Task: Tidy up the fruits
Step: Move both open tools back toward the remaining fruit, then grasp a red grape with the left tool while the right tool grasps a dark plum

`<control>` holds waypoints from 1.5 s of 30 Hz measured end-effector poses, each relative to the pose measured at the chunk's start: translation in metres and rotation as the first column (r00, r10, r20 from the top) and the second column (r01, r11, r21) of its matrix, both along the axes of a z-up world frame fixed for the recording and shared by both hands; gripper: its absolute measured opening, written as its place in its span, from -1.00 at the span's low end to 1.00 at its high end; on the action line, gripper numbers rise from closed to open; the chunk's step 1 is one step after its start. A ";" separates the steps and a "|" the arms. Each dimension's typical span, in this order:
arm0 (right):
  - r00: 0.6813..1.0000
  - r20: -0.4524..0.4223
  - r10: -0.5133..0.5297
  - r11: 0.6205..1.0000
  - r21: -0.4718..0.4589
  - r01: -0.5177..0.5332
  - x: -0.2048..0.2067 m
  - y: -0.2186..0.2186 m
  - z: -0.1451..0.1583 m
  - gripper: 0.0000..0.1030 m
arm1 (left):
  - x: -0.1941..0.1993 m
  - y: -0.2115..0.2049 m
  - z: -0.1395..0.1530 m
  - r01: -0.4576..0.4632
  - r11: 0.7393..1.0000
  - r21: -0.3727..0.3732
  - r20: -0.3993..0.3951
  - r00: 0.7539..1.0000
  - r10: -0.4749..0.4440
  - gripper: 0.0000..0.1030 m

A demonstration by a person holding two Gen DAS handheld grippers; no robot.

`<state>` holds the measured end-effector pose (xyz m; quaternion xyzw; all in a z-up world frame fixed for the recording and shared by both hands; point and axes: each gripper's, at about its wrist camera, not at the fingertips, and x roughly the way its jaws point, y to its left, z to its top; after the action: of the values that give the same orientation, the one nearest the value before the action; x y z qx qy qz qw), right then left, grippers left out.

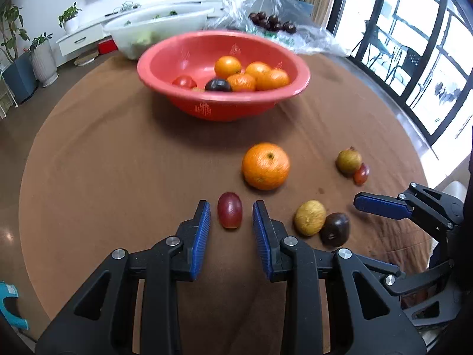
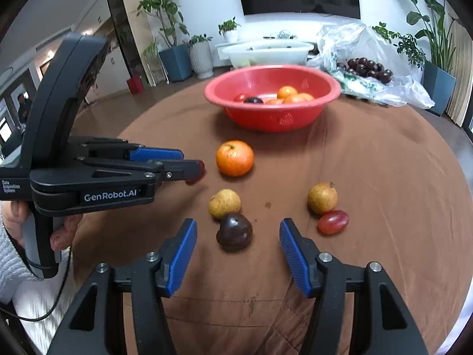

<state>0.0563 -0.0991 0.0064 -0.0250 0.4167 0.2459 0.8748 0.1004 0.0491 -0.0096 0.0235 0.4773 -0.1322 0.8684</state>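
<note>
Left gripper (image 1: 231, 215), jaws apart and holding nothing, straddles the red grape (image 1: 230, 210) on the table (image 1: 118, 162), the grape's long axis running along the fingers, while the open right gripper (image 2: 238, 241) faces the dark plum (image 2: 234, 232).

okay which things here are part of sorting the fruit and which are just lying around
Job: red bowl, orange, red grape between the left gripper fingers, dark plum before the right gripper.
Lying about: plastic bag, white tub, potted plants.
</note>
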 end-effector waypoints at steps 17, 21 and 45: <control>0.998 -0.055 0.040 0.999 0.038 -0.037 -0.001 0.009 -0.010 0.90 | -0.007 -0.018 -0.012 0.038 0.997 0.062 0.030 0.999 -0.040 0.35; 0.998 -0.046 0.036 0.999 0.032 -0.034 -0.001 0.009 -0.009 0.81 | -0.005 -0.018 -0.012 0.040 0.998 0.056 0.024 0.999 -0.041 0.36; 1.000 0.006 -0.006 1.000 -0.003 0.006 -0.006 -0.003 -0.003 -0.46 | -0.004 0.000 -0.007 0.044 0.999 0.004 0.017 0.999 -0.044 -0.71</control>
<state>0.0503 -0.1021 0.0038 -0.0261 0.4145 0.2425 0.8767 0.0967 0.0488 -0.0168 0.0368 0.4693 -0.1502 0.8694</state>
